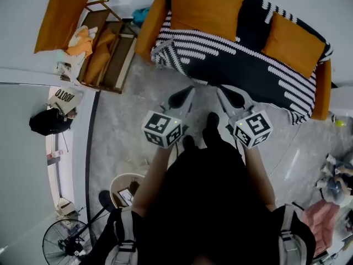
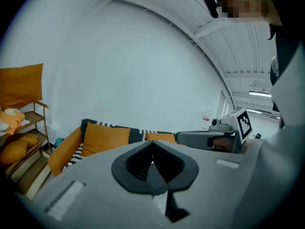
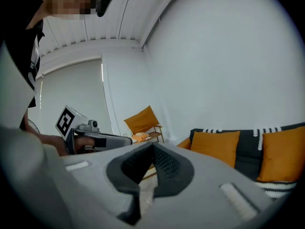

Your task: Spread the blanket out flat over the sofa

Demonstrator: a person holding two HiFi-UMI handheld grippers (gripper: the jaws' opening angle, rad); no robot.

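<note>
The orange sofa (image 1: pixel 149 29) stands at the top of the head view. A black blanket with white stripes (image 1: pixel 242 65) lies over its seat and back, one corner hanging at the front left. Two orange cushions (image 1: pixel 205 10) (image 1: pixel 292 43) lean on the back. My left gripper (image 1: pixel 182 97) and right gripper (image 1: pixel 230 95) hover side by side over the floor in front of the sofa, apart from the blanket. Both point at it, jaws shut and empty. The left gripper view shows shut jaws, the sofa (image 2: pixel 66 149) beyond and the right gripper (image 2: pixel 209 138) alongside. In the right gripper view the blanket (image 3: pixel 248 147) lies ahead.
A wooden rack (image 1: pixel 107 48) with orange cushions stands left of the sofa, and another orange cushion (image 1: pixel 60 18) leans beside it. A round bin (image 1: pixel 127 189) and a fan (image 1: pixel 63 242) stand at the lower left. Grey floor (image 1: pixel 127 126) lies between me and the sofa.
</note>
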